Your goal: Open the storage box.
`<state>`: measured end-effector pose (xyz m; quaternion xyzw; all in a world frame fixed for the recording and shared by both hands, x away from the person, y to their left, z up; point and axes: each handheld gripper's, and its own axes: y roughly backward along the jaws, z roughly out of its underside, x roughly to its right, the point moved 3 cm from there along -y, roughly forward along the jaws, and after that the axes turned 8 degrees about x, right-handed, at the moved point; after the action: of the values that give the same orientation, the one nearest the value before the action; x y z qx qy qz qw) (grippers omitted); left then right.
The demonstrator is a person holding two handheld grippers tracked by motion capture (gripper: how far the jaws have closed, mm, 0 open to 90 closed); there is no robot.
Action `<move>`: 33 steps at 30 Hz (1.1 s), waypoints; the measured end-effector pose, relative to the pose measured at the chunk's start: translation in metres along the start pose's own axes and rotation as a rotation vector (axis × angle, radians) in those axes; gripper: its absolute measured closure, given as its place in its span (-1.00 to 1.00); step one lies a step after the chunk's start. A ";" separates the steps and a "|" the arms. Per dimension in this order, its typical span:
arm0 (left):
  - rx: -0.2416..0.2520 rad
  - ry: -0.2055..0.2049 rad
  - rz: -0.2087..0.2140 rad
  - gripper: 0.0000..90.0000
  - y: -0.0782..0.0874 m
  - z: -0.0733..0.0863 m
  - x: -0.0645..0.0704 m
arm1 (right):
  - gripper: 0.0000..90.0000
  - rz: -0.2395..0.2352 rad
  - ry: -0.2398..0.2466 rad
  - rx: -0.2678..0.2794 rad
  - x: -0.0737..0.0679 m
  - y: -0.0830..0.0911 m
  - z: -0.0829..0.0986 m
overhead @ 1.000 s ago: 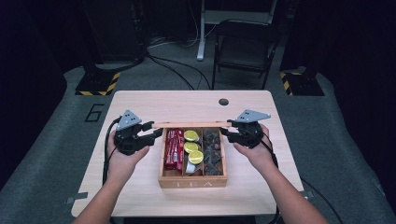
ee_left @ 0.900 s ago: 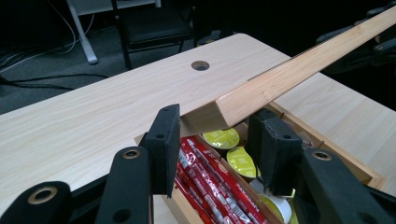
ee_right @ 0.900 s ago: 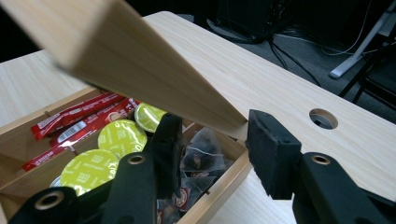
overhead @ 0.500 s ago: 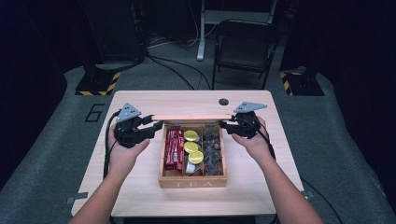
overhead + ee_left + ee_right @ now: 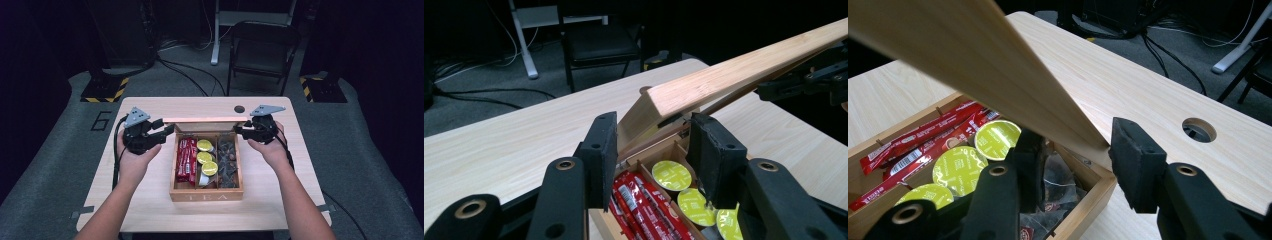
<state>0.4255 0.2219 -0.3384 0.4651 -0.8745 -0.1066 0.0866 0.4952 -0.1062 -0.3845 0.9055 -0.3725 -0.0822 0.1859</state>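
Note:
A wooden tea box (image 5: pixel 206 192) sits mid-table and holds red packets (image 5: pixel 186 160), yellow-green capsules (image 5: pixel 204 145) and dark tea bags (image 5: pixel 227 162). Its hinged lid (image 5: pixel 202 120) is raised, with the free edge up at the back. My left gripper (image 5: pixel 169 129) is closed on the lid's left corner (image 5: pixel 674 97), one pad on each side. My right gripper (image 5: pixel 237 131) grips the lid's right corner (image 5: pixel 1013 75), with the fingers (image 5: pixel 1133 160) straddling its edge. The contents (image 5: pixel 955 167) lie below the lid.
A round cable hole (image 5: pixel 239 109) lies in the tabletop (image 5: pixel 150 210) behind the box. A folding chair (image 5: pixel 262 45) and a desk leg (image 5: pixel 216 35) stand beyond the table's far edge. Cables trail across the floor.
Both grippers have moved toward the table's far side, and the lid has swung up and back, exposing more of the box's contents.

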 end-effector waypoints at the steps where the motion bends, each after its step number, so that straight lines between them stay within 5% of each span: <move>1: -0.004 0.002 0.001 0.22 0.000 0.001 0.000 | 0.29 0.002 0.000 0.002 0.000 0.000 0.000; 12: 0.007 0.042 0.001 0.18 0.010 0.019 0.004 | 0.27 -0.003 -0.002 0.013 -0.004 0.003 0.008; 16: 0.015 0.086 -0.006 0.17 0.016 0.033 0.005 | 0.27 -0.006 0.006 0.011 -0.005 0.004 0.010; 20: -0.025 0.083 -0.015 0.17 0.017 0.054 0.007 | 0.27 -0.002 -0.006 0.013 -0.006 0.005 0.011; 29: -0.143 0.094 -0.012 0.17 -0.016 0.096 0.016 | 0.26 -0.007 -0.033 0.027 -0.005 0.005 0.011; 33: -0.142 0.115 -0.034 0.17 -0.031 0.105 0.021 | 0.26 -0.016 -0.020 0.030 -0.004 0.005 0.012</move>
<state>0.4124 0.1986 -0.4466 0.4781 -0.8502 -0.1431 0.1676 0.4859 -0.1102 -0.3934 0.9102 -0.3685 -0.0872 0.1678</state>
